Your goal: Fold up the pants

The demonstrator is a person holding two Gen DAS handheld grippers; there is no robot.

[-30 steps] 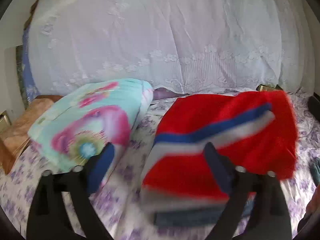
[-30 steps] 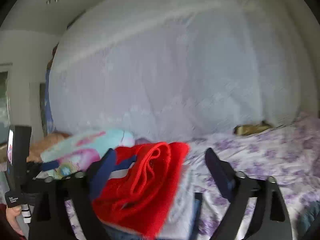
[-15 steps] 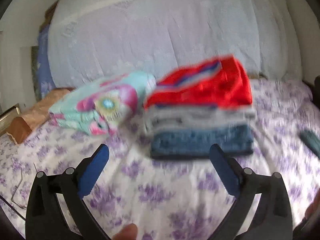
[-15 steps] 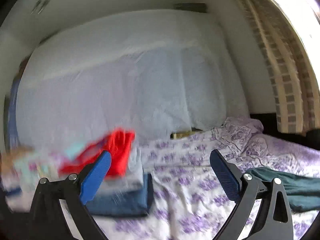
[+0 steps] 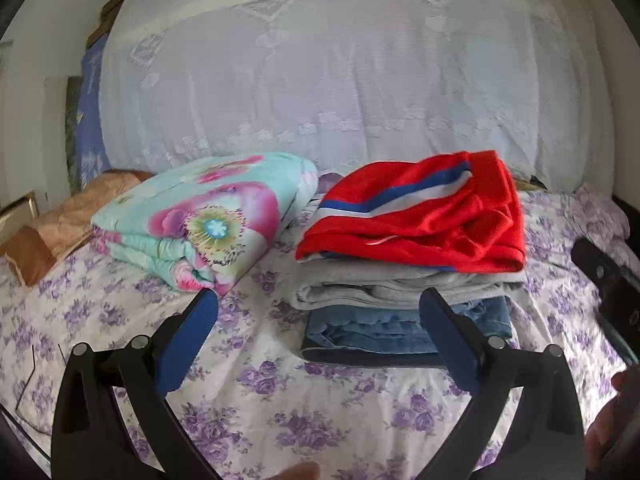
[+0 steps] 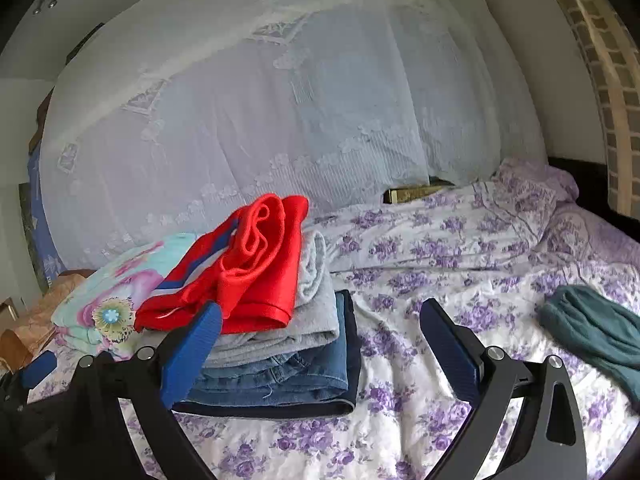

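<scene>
Folded red pants (image 5: 420, 216) (image 6: 248, 268) with a blue and white stripe lie on top of a stack: grey pants (image 5: 384, 288) (image 6: 316, 312) under them and blue jeans (image 5: 384, 332) (image 6: 288, 376) at the bottom. The stack rests on the flowered bedsheet (image 5: 320, 412). My left gripper (image 5: 318, 330) is open and empty, held back in front of the stack. My right gripper (image 6: 320, 338) is also open and empty, to the stack's right front. A dark teal garment (image 6: 596, 328) lies crumpled on the bed at the right.
A folded floral blanket (image 5: 200, 216) (image 6: 108, 292) lies left of the stack. A white lace cover (image 5: 320, 80) drapes over bedding behind. A tan cushion (image 5: 52, 224) sits at far left. The other gripper's body (image 5: 608, 292) and a hand (image 5: 604, 432) show at the right edge.
Both grippers have let go of the red pants and pulled back from the stack. The red pants now rest on top of the grey pants.
</scene>
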